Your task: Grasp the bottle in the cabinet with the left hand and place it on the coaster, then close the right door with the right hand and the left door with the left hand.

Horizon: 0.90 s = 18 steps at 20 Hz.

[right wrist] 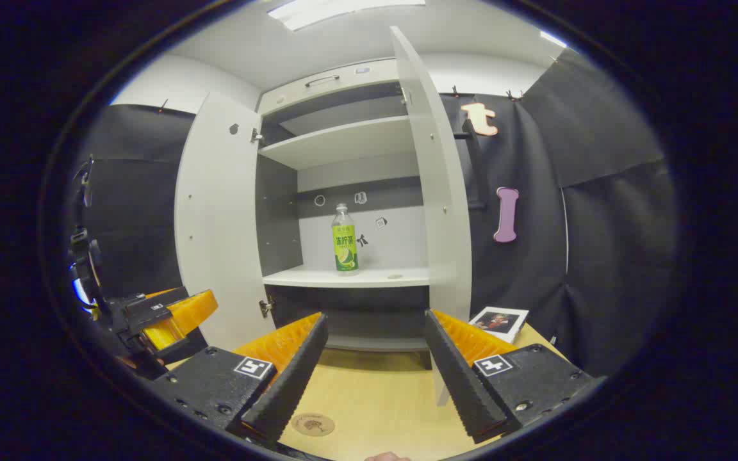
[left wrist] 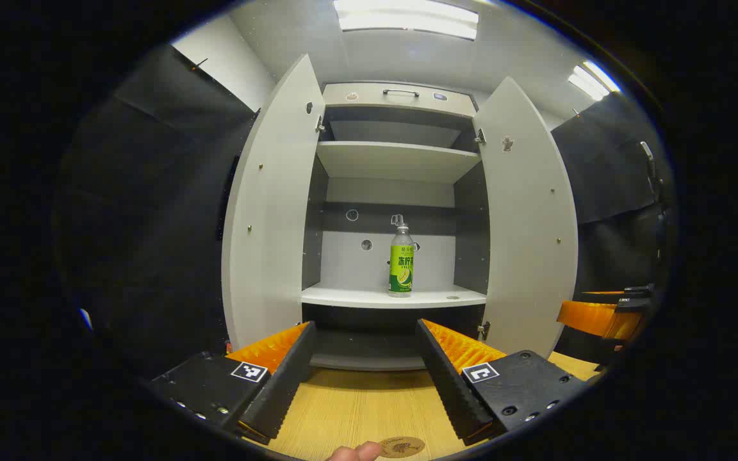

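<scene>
Nothing done yet: bottle (left wrist: 401, 260) stands upright on the cabinet shelf (left wrist: 350, 296), straight ahead of the left tool (left wrist: 364, 374), well apart from it. Both tools spread wide and empty, right tool (right wrist: 374, 371) too. Coaster (left wrist: 401, 446) lies on the worktop (left wrist: 356, 410) just under the left tool; both doors, left door (left wrist: 270, 211) and right door (left wrist: 529, 218), hang open.

I can't make out any text: the bottle (left wrist: 401, 259) carries a green label with large characters too blurred to read, and the coaster's (right wrist: 312, 424) stamp is illegible.
</scene>
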Available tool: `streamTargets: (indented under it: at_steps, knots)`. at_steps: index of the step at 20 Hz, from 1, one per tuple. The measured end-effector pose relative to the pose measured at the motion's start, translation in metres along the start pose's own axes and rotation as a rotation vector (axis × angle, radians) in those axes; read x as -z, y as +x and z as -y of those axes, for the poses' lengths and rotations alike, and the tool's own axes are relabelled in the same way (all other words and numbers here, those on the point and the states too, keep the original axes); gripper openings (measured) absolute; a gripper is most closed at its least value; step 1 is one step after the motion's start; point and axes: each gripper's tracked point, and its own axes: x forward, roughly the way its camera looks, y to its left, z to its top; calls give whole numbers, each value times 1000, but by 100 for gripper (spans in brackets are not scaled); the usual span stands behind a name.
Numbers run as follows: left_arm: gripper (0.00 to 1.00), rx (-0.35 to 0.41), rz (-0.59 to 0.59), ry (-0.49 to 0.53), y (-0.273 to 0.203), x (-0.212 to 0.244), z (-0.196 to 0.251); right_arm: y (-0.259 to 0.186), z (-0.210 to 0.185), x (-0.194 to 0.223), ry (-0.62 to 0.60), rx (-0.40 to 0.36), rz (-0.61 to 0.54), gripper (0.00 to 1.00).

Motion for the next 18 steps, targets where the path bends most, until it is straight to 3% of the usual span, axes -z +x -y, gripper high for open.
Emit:
streamTargets:
  at_steps: [1, 3, 10, 11, 14, 18]
  knots:
    - [94, 10, 2, 8, 1, -1, 2, 0, 1, -1, -7, 11, 4, 96]
    - [94, 25, 12, 21, 5, -3, 2, 3, 0, 0, -3, 16, 10, 100]
    - [94, 33, 36, 0, 18, -13, -3, 12, -1, 2, 12, 25, 4, 96]
    - [94, 34, 40, -5, 18, -15, -4, 13, -1, 1, 10, 26, 5, 100]
    - [95, 43, 46, -19, 20, -19, -4, 13, -2, -1, 7, 35, 11, 96]
    - [94, 51, 44, -38, 22, -19, -3, 12, -2, -2, 5, 46, 9, 99]
